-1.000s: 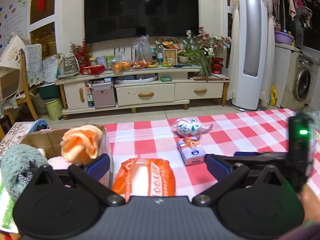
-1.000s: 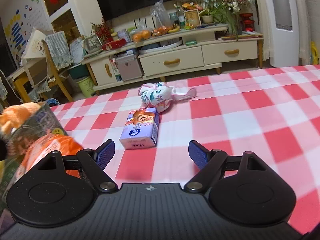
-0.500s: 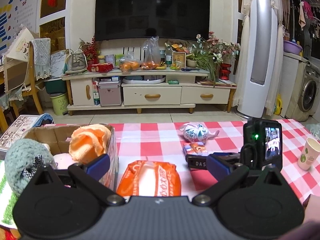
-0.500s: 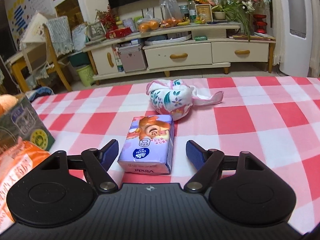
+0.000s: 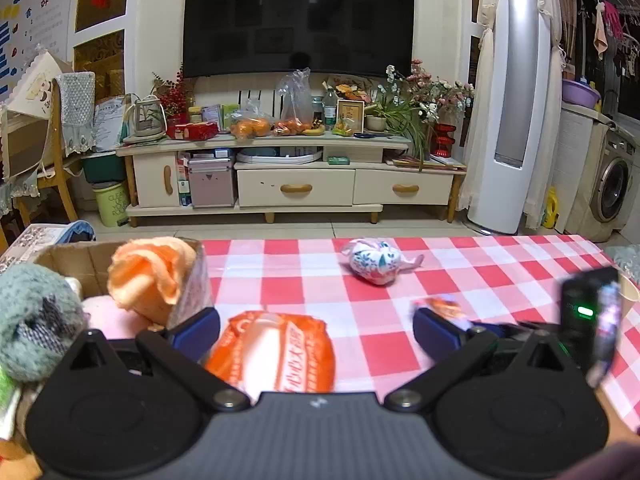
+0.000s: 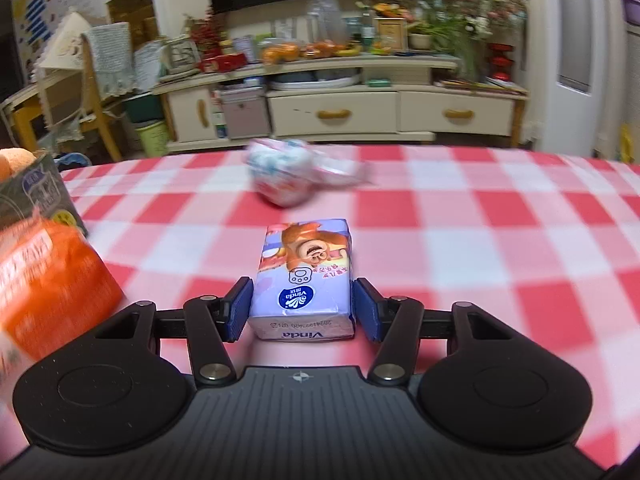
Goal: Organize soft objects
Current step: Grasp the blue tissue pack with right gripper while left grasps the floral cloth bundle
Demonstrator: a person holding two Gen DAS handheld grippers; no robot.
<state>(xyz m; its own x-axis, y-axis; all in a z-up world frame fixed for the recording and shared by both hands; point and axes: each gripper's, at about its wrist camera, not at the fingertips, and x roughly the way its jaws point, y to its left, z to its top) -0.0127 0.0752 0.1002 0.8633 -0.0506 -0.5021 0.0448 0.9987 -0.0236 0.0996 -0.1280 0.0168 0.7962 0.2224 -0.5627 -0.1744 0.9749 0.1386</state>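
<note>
Right now the tissue pack (image 6: 305, 280), a small lilac one with a cartoon bear on top, sits on the red-and-white checked worktop (image 6: 500, 240) between the blue pads of the right tongs (image 6: 302, 310). Those tongs have just been closing around it; the left pad sits against the pack's side, while the right pad shows a thin gap or bare contact, so a firm grip cannot be told. Just behind the pack lies a floral cloth bundle (image 6: 282, 178), blurred in the right wrist view and sharper from the left wrist (image 5: 374, 260), where a pink strip trails off its right side.

To the left, an orange tissue bag (image 5: 274, 354) lies flat on the worktop between the wide-spread pads of the left tongs (image 5: 316, 330), which stand open and touch nothing. Beside that bag stands a cardboard box (image 5: 76, 258) holding an orange cloth (image 5: 150, 276), a grey-green knitted item (image 5: 34, 316) and something pale pink (image 5: 108, 316).

From the left wrist view the right tongs' body appears at the right edge, with a black camera (image 5: 590, 316) showing a green light.

Beyond the worktop stand a cream TV cabinet (image 5: 296, 188) and a dark TV (image 5: 298, 20).
</note>
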